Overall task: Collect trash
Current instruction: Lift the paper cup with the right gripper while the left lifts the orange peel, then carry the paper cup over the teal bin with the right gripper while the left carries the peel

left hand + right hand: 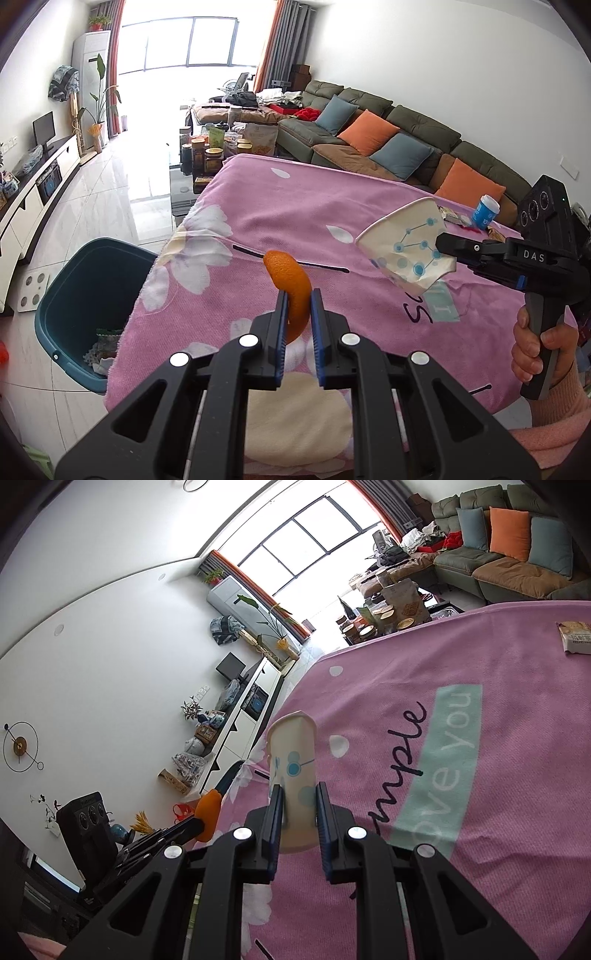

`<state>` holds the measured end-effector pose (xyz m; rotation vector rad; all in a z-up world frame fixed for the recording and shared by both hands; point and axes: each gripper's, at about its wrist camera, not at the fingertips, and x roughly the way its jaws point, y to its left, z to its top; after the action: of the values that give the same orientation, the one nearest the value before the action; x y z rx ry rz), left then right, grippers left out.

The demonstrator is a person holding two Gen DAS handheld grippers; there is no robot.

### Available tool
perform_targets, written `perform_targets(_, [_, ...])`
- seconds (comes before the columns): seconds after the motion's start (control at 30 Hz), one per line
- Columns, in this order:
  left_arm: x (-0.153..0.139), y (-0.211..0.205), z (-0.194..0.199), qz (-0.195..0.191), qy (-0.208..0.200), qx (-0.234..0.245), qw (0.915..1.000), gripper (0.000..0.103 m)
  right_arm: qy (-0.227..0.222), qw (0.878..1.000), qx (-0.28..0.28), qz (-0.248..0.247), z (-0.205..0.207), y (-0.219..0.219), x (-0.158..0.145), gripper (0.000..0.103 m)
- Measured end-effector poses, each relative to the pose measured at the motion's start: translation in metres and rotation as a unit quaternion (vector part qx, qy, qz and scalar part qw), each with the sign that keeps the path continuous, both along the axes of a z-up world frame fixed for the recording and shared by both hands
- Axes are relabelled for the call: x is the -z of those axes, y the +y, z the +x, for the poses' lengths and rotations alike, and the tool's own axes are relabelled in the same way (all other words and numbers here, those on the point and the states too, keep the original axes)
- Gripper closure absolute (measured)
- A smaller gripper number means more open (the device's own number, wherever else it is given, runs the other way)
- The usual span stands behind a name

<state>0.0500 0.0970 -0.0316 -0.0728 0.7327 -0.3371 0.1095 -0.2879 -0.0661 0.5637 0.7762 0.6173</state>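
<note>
Tongs first: my left gripper (299, 295) is clamped on a curl of orange peel (291, 291), held up over the pink tablecloth (295, 206). My right gripper (300, 792) has a squashed paper cup (293, 771) pinched flat, also lifted off the cloth. Teal trash bin (74, 291) sits on the floor just beside the table's left edge, and a snack wrapper (574, 637) lies farther out.

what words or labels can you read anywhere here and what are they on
"DAS": white letters on the body of the right hand-held gripper, which holds the paper cup.
"mple" and "ove you": on the pink tablecloth; the first letters are hidden by the gripper.
Snack packet: printed characters, too small to read.
Blue can: label too blurred to read.
Left hand-held gripper, holding the orange peel: no text.
</note>
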Motion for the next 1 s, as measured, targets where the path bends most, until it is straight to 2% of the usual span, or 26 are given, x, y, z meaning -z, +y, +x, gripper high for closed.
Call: perform_targets(1.0, [-0.011, 0.052, -0.002, 0.005, -0.016, -0.065, 0.9978, 0.091, -0.002, 0.997, -0.078, -0.005, 0.029, 0.073, -0.007, 0.087])
